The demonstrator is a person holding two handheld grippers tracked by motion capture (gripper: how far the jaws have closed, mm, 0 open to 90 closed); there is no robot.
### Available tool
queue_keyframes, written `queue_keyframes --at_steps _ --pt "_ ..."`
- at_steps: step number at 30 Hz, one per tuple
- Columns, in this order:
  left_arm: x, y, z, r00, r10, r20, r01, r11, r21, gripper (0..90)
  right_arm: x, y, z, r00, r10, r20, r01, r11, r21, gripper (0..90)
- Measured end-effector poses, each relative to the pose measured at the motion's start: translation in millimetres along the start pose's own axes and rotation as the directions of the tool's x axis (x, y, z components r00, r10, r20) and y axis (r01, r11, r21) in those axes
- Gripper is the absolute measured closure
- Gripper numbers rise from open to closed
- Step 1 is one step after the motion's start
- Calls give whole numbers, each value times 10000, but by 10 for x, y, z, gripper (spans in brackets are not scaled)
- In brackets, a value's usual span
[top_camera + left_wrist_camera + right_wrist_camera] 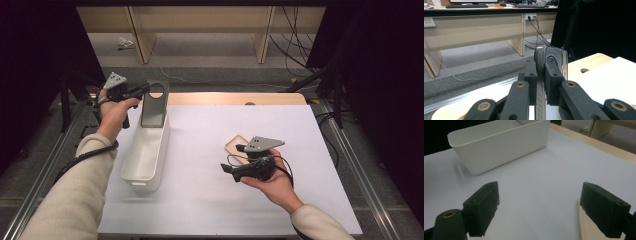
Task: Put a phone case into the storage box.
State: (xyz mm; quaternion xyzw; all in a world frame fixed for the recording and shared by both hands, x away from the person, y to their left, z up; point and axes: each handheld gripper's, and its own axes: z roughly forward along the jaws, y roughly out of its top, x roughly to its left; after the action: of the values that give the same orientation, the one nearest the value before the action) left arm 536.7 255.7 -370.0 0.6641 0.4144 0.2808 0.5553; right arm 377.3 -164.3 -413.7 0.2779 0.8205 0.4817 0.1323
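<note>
High view shows the left gripper clamped on a flat grey metal plate with a round hole, held upright over the far end of the white plastic bin, seemingly for lowering inside, while the right gripper hovers beside the bin, jaws wide apart.

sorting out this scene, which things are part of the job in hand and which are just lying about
In the job: flat grey metal piece with a round hole, clamped by the left gripper; long white plastic bin beneath it.

Lying about: small pale wooden tray by the open right gripper.
</note>
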Motion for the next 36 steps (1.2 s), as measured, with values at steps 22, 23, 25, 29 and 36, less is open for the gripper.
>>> queue_keyframes --at_steps 22,23,25,29,36 --pt "42 -90 46 9995 -306 -125 307 9995 123 814 -6 2 1 10000 43 13 -43 10000 -43 166" --pt "45 -95 48 9995 -291 -137 294 9995 153 814 -6 2 0 10000 47 13 -47 10000 -25 167" --pt "49 -105 51 9994 -300 -146 303 9993 197 814 -4 1 1 10000 33 10 -33 10000 -11 166" --pt "67 -126 56 9993 -308 -202 314 9991 286 813 -4 1 2 10000 31 -6 -31 10000 -1 166" --pt "87 -178 68 9988 -404 -262 415 9983 418 812 -6 2 2 10000 40 9 -40 10000 -27 166"
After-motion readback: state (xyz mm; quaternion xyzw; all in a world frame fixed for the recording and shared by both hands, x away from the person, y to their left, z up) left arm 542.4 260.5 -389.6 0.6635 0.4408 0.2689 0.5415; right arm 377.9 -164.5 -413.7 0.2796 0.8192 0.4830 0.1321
